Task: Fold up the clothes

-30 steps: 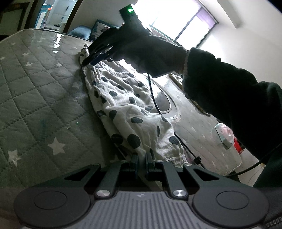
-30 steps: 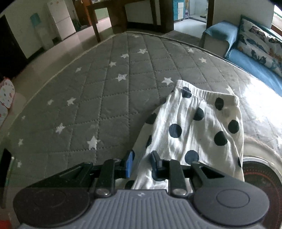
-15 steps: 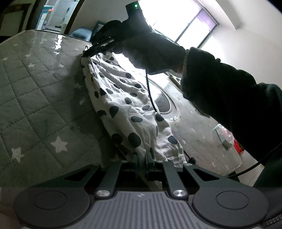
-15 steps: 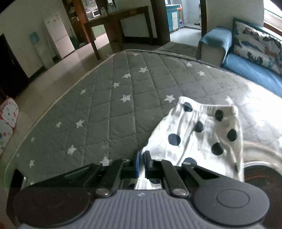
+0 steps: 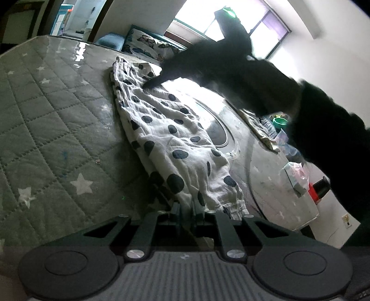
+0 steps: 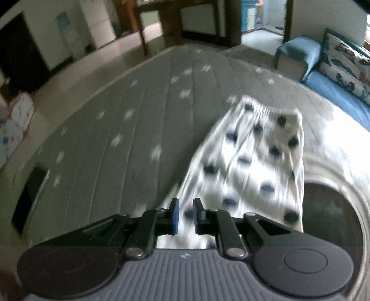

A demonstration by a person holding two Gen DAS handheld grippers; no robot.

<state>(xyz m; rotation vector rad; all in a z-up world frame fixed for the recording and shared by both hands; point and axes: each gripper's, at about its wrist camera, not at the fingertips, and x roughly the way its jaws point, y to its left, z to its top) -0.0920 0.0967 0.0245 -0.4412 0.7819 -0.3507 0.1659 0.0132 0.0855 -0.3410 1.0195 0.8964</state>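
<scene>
Two tongs work one polka-dot garment (image 5: 175,139) lying on the star-quilted mattress (image 5: 53,129). Left tongs (image 5: 185,209) are opening, the garment's near hem between their pads. Right tongs (image 6: 184,215) are opening, nothing pinched, above the cloth's other end. Wide bare quilt lies off the garment's long edge; a dark round plate (image 5: 219,134) borders the opposite edge.

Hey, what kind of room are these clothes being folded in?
Probably a home living area: a grey quilted mattress with white stars, a blue sofa with a butterfly-print cushion, and a dark wooden table behind.
</scene>
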